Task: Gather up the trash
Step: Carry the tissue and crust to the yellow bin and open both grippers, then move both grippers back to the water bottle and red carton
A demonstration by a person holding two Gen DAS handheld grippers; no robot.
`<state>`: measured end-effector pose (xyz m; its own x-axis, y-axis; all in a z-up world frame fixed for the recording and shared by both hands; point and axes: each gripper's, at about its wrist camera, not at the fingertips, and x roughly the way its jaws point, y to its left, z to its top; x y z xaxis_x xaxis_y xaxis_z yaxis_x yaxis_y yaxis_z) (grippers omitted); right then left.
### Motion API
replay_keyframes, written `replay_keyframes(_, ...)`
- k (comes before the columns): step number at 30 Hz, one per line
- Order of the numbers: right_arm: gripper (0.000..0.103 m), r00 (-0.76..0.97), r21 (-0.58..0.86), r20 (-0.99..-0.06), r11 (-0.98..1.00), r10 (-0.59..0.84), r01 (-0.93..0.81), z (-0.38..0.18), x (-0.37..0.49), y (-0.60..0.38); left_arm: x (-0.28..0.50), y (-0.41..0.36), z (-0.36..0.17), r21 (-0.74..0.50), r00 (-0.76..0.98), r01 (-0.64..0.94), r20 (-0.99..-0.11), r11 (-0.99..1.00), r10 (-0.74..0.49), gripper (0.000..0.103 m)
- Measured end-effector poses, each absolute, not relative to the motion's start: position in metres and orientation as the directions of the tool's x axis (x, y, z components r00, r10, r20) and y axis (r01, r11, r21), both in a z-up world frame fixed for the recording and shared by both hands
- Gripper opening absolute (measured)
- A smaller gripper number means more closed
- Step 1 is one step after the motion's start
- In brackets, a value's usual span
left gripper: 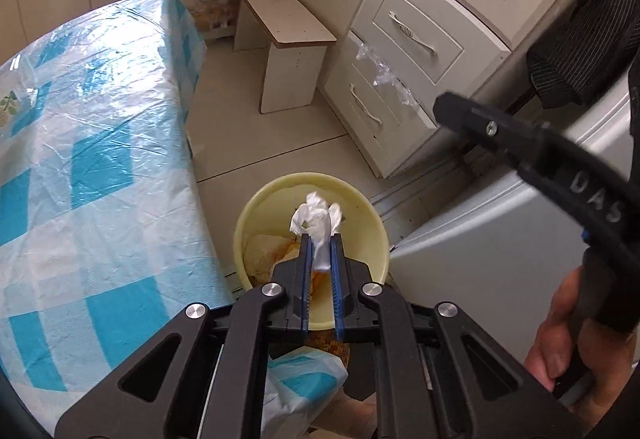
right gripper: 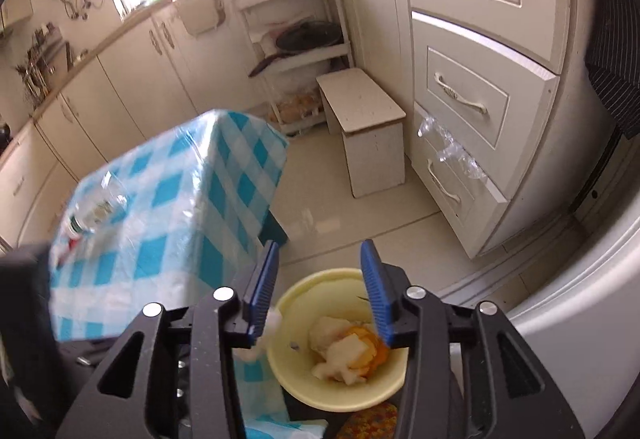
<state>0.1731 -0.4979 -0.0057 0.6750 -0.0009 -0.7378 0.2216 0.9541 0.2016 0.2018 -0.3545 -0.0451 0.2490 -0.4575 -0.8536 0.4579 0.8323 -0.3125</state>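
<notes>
My left gripper [left gripper: 320,237] is shut on a crumpled white tissue [left gripper: 316,215], held just over a pale yellow bowl [left gripper: 248,215]. The bowl has orange stains and crumpled paper inside. In the right wrist view the same bowl [right gripper: 280,363] lies below my right gripper [right gripper: 320,255], whose blue pads stand apart with nothing pressed between them. White wads and orange scraps [right gripper: 344,355] lie in the bowl. A small white scrap [right gripper: 272,319] shows beside the left finger. In the left wrist view a hand [left gripper: 560,339] holds the right gripper's black body [left gripper: 540,147].
A table with a blue checked cloth under plastic [left gripper: 100,159] [right gripper: 180,199] stands left of the bowl, with a plastic bottle [right gripper: 96,211] on it. A small white stool [left gripper: 288,39], cream drawers [left gripper: 420,39] and a white appliance [left gripper: 480,239] ring the tiled floor.
</notes>
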Motion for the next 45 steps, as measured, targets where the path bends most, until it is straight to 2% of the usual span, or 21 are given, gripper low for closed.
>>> replay_keyframes(2, 0.046, 0.691, 0.228, -0.722, 0.948, 0.013, 0.220, 0.001, 0.173, -0.497, 0.201, -0.360, -0.045, -0.303, 0.252, 0.463, -0.856, 0.833, -0.452, 0.017)
replay_keyframes(8, 0.056, 0.718, 0.312, -0.692, 0.929, 0.079, 0.199, 0.014, 0.177, -0.491, 0.200, -0.337, -0.029, -0.280, 0.296, 0.457, -0.847, 0.844, -0.442, 0.031)
replay_keyframes(12, 0.060, 0.717, 0.337, -0.688, 0.926, 0.116, 0.173, 0.017, 0.183, -0.477, 0.206, -0.295, -0.014, -0.251, 0.343, 0.425, -0.844, 0.870, -0.411, 0.037)
replay_keyframes(14, 0.064, 0.714, 0.359, -0.685, 0.920, 0.147, 0.155, 0.017, 0.186, -0.467, 0.213, -0.269, -0.006, -0.226, 0.385, 0.391, -0.841, 0.892, -0.381, 0.043)
replay_keyframes(19, 0.071, 0.682, 0.358, -0.700, 0.931, 0.213, 0.076, 0.014, 0.202, -0.429, 0.238, -0.183, 0.007, -0.209, 0.456, 0.237, -0.838, 0.949, -0.298, 0.048)
replay_keyframes(27, 0.085, 0.636, 0.142, -0.729, 0.965, 0.253, -0.221, 0.011, 0.230, -0.309, 0.293, -0.028, 0.023, -0.253, 0.532, -0.129, -0.834, 0.959, -0.149, 0.051)
replay_keyframes(30, 0.088, 0.631, 0.022, -0.722, 0.920, 0.286, -0.392, 0.014, 0.245, -0.260, 0.306, 0.017, 0.017, -0.275, 0.528, -0.219, -0.840, 0.936, -0.123, 0.051)
replay_keyframes(32, 0.093, 0.646, -0.110, -0.708, 0.858, 0.287, -0.501, 0.015, 0.257, -0.231, 0.310, 0.040, 0.006, -0.297, 0.502, -0.277, -0.856, 0.914, -0.127, 0.051)
replay_keyframes(35, 0.093, 0.622, -0.283, -0.743, 0.725, 0.249, -0.628, 0.007, 0.289, -0.195, 0.316, 0.058, -0.008, -0.303, 0.462, -0.304, -0.876, 0.903, -0.138, 0.051)
replay_keyframes(39, 0.093, 0.565, -0.387, -0.795, 0.530, 0.223, -0.754, 0.003, 0.328, -0.160, 0.322, 0.065, -0.011, -0.296, 0.451, -0.289, -0.881, 0.910, -0.143, 0.051)
replay_keyframes(45, 0.093, 0.441, -0.384, -0.885, 0.306, 0.147, -0.871, -0.027, 0.375, -0.115, 0.335, 0.074, -0.014, -0.301, 0.434, -0.287, -0.887, 0.909, -0.156, 0.051)
